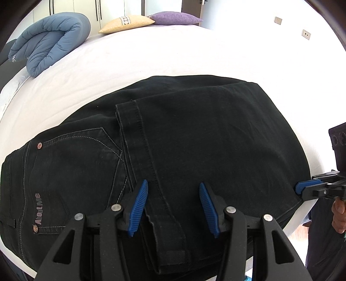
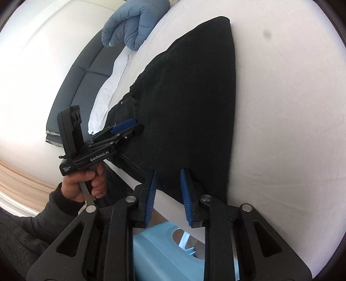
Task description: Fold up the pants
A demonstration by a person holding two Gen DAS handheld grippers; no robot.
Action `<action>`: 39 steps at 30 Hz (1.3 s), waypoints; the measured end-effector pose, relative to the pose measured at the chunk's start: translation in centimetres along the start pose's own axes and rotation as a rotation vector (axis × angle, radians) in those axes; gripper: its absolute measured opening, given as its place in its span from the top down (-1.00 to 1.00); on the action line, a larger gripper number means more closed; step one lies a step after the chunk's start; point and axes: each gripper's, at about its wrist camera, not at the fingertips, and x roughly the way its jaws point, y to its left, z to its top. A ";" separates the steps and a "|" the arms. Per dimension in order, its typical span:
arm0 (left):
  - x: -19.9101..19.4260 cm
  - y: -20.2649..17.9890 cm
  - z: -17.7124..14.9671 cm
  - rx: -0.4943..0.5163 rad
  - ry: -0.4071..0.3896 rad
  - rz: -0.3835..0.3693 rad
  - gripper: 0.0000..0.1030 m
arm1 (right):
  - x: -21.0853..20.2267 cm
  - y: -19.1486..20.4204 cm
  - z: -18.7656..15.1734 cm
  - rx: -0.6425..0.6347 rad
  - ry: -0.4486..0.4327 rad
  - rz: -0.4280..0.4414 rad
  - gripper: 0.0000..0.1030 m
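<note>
Lying folded on the bed (image 1: 173,49), the black pants (image 1: 194,140) sit at the near edge, legs doubled back over the seat so the hems cross the back pocket area. The waistband end w/ the pocket and its small lettered tag points toward the left side of the bed; the fold end points right.

Your left gripper (image 1: 173,208) hovers right over the near edge of the pants, jaws wide, blue pads either side of the hem strip, nothing between them pinched. From the right wrist view you can see it (image 2: 127,129) low against the fabric near the waistband, w/ your left hand (image 2: 86,183) wrapped round the handle.

Your right gripper (image 2: 167,196) is at the near right corner of the pants, jaws wide apart, pads straddling the corner of the fabric where it meets the bed edge. Can't tell if either pad touches the cloth. In the left wrist view it (image 1: 302,187) comes in from the right, tip just at the fold edge.

Also there: a rolled blue quilt (image 1: 52,41) at the far left edge of the bed, a yellow pillow (image 1: 127,23) and a purple pillow (image 1: 175,17) at the far edge, and a light blue stool (image 2: 164,253) below the bed edge.
</note>
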 end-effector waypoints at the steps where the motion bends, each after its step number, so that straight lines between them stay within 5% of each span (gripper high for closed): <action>1: 0.0 0.1 0.0 -0.004 -0.004 -0.002 -0.02 | 0.0 -0.1 -0.1 0.001 -0.001 -0.004 0.79; 5: -1.0 1.0 -0.7 -0.063 -0.055 -0.048 -0.07 | -0.6 0.4 0.1 0.028 -0.001 -0.035 0.79; 9: -4.5 3.8 -2.7 -0.235 -0.130 -0.102 -0.51 | -1.9 3.5 0.7 0.035 -0.006 -0.035 0.64; 11: -7.3 6.0 -4.7 -0.348 -0.213 -0.115 -0.70 | -2.5 5.7 1.2 -0.001 -0.058 -0.003 0.33; 13: -9.4 8.3 -6.4 -0.463 -0.269 -0.126 -0.77 | -2.6 7.4 2.1 -0.025 -0.118 0.037 -0.74; 16: -11.4 12.5 -9.3 -0.651 -0.315 -0.151 -0.77 | -1.1 9.0 4.1 -0.021 -0.163 0.095 -0.76; 23: -12.1 21.6 -16.2 -1.101 -0.391 -0.247 -0.77 | 8.1 13.6 8.9 -0.039 -0.006 0.177 -0.69; 31: -9.6 24.9 -17.6 -1.238 -0.389 -0.319 -0.77 | 16.2 16.2 12.3 0.000 0.081 0.196 -0.62; 37: -7.5 26.2 -17.8 -1.298 -0.385 -0.406 -0.74 | 17.9 14.8 13.0 0.056 0.097 0.184 -0.54; 39: -6.7 26.8 -17.7 -1.326 -0.394 -0.442 -0.57 | 17.9 14.1 13.3 0.080 0.095 0.188 -0.53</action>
